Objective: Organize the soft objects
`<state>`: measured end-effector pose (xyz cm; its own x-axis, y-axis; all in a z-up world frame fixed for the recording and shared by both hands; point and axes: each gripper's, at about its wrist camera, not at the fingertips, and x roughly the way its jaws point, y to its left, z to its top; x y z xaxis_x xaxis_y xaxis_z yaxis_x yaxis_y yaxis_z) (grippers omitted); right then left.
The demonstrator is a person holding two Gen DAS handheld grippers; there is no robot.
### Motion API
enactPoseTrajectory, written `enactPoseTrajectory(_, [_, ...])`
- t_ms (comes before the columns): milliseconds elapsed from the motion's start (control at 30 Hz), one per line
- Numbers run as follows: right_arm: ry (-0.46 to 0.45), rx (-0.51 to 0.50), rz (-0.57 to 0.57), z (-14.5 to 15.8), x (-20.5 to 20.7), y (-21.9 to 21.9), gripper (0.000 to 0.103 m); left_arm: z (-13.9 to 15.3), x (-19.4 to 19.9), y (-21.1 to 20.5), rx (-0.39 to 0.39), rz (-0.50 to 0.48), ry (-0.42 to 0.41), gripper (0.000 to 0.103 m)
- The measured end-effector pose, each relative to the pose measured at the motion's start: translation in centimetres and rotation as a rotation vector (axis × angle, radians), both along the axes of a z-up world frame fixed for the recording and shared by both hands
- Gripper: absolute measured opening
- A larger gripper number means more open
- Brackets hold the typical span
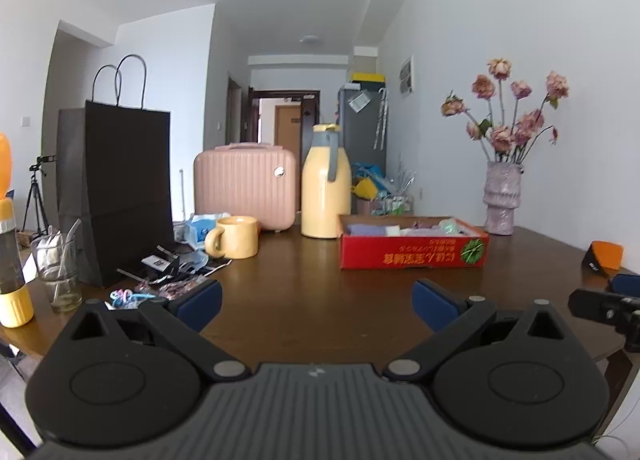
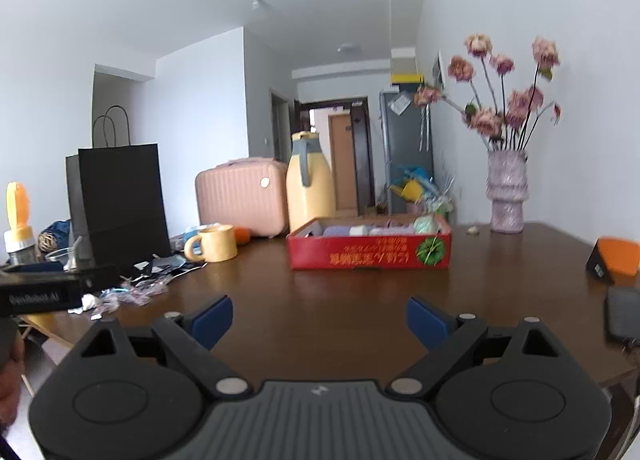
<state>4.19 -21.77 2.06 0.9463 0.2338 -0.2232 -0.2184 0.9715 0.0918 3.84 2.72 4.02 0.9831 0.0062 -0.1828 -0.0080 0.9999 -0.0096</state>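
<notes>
Table [image 1: 304,260]: red box [image 1: 414,251] beyond left gripper [image 1: 316,306]

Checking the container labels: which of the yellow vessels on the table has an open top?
The squat yellow mug beside the pink case; the tall yellow jug has its grey lid on.

The left gripper [image 1: 316,302] is built from matte black arms, each marked by a triangular cut-out and a round disc housing. Silver pivot pins are set beside a ribbed grey centre plate [image 1: 316,392] bearing a small pale logo. Blue pads [image 1: 200,302] are fitted to the fingers. The right gripper [image 2: 319,320] is made identically, with blue pads [image 2: 212,320].
</notes>
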Motion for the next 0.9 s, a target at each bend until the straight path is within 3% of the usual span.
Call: enactPoseTrajectory(900, [-0.014, -0.006, -0.029, 0.8, 0.0, -0.6, 0.098, 0.4, -0.2, -0.8, 0.025, -0.034, -0.013, 0.103])
